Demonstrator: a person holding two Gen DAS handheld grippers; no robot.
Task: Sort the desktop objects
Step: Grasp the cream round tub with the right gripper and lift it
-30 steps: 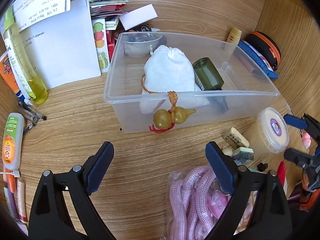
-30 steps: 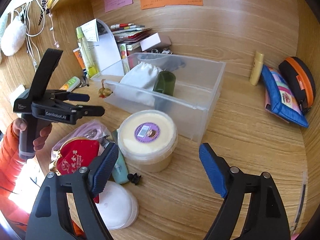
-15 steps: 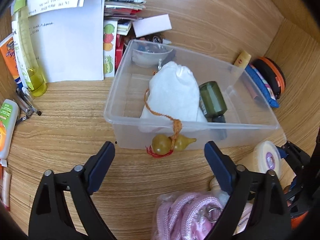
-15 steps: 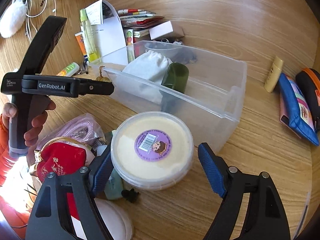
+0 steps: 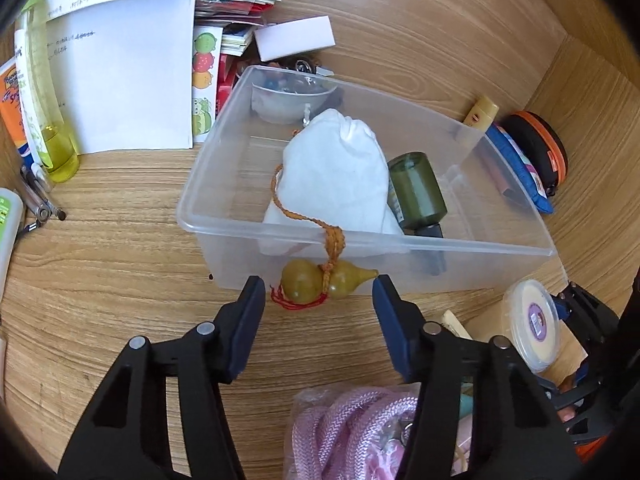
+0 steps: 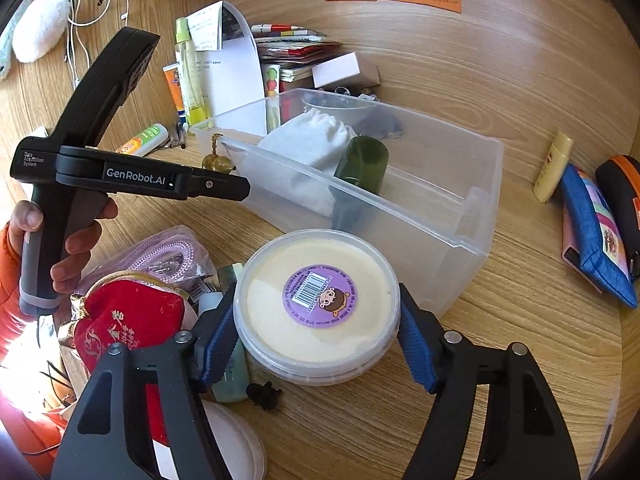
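A clear plastic bin (image 5: 224, 220) (image 6: 472, 240) holds a white pouch (image 5: 336, 168) (image 6: 308, 140) and a green bottle (image 5: 416, 190) (image 6: 362, 164). A yellow gourd charm (image 5: 324, 282) (image 6: 216, 162) hangs on an orange cord over the bin's near wall. My left gripper (image 5: 320, 292) (image 6: 236, 184) is open, its fingers on either side of the gourd, not touching. My right gripper (image 6: 316, 320) has its fingers against both sides of a round cream tub (image 6: 316, 304) (image 5: 534, 322) with a purple sticker, which stands on the desk.
A pink rope in a bag (image 5: 352, 432) (image 6: 168, 252), a red pouch (image 6: 124, 320) and small items lie near the tub. Papers (image 5: 120, 80), bottles (image 5: 44, 100) and books stand behind the bin. A blue pouch (image 6: 596, 240) and orange case (image 6: 624, 192) lie right.
The left gripper moved forward to the gourd and narrowed around it. The right gripper moved forward and closed in on the cream tub.
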